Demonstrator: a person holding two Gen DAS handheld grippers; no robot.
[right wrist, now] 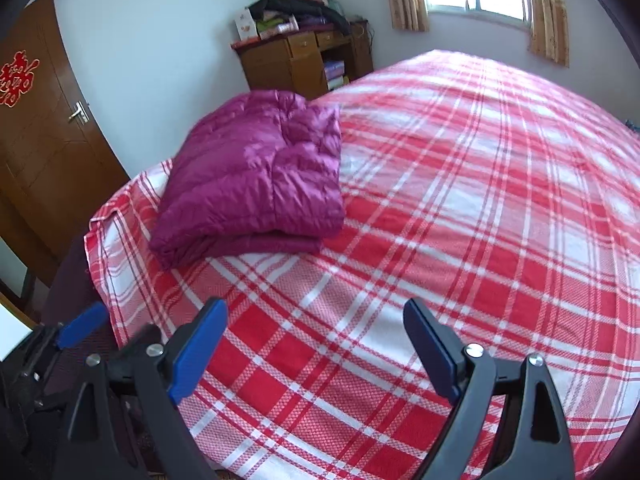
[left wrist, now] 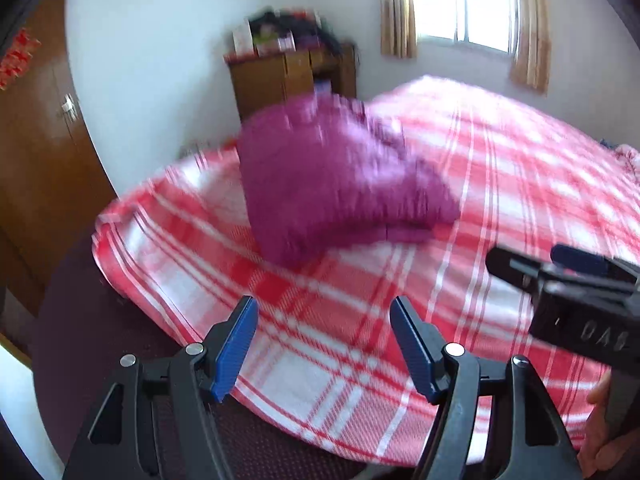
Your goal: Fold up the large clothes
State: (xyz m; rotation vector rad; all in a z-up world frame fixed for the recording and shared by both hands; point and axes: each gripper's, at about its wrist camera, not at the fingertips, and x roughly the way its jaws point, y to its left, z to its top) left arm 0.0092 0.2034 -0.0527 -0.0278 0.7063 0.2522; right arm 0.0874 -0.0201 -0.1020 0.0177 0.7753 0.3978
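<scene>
Purple jacket [left wrist: 336,176] motion-blurred in left view, cabinet-top clutter [left wrist: 280,32] too blurred to ID, bed [right wrist: 624,240] cut off at right.

Left wrist view, motion-blurred. Left gripper [left wrist: 324,316] at bottom of frame, blue-padded jaws spread apart, nothing between them. Below and ahead: bed with red-and-white plaid sheet [left wrist: 500,184]. Folded magenta puffer jacket [left wrist: 332,180] lies on the sheet toward the bed's far left part, well apart from the left gripper. Right gripper [left wrist: 560,264] enters from the right edge over the sheet; its jaw state is unreadable here. Background: wooden cabinet [left wrist: 288,76], brown door [left wrist: 36,160], curtained window [left wrist: 464,4].
</scene>
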